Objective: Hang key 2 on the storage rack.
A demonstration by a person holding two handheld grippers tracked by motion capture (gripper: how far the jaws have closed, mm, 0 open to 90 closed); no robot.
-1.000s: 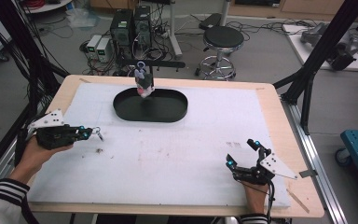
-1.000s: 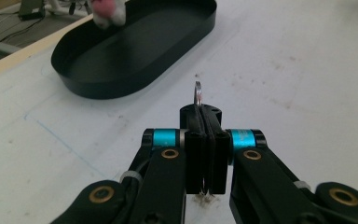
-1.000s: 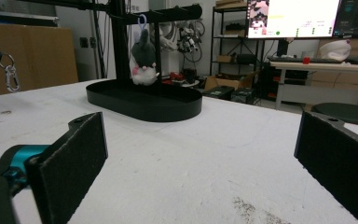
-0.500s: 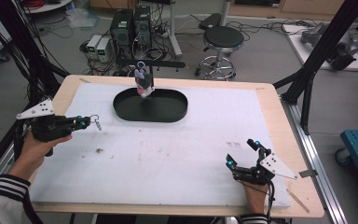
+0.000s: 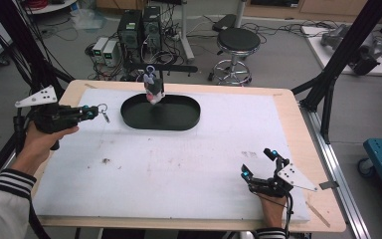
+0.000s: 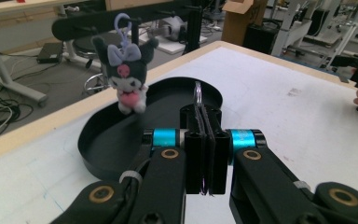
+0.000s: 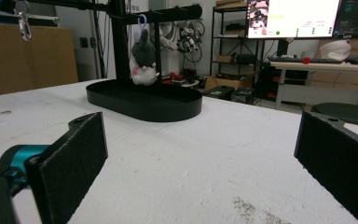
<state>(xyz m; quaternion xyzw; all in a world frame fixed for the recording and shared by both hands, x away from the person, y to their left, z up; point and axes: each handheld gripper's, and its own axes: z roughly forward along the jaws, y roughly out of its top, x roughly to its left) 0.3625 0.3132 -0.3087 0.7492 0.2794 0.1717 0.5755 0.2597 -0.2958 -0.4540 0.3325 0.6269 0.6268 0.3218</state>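
Even, soft overhead room light is falling across the white table point(image 5: 179, 164), casting only faint shadows. A monitor point(image 7: 292, 17) is glaring, blown out. Near jaws in the right gripper view are looking blurred.

tray point(image 5: 179, 119): table's far side | plush toy point(image 5: 153, 88): hanging above tray

Wide-parted right gripper point(image 7: 200, 163) faces a black tray point(image 7: 144, 103), plush toy point(image 7: 143, 58) hanging above (from a rack).
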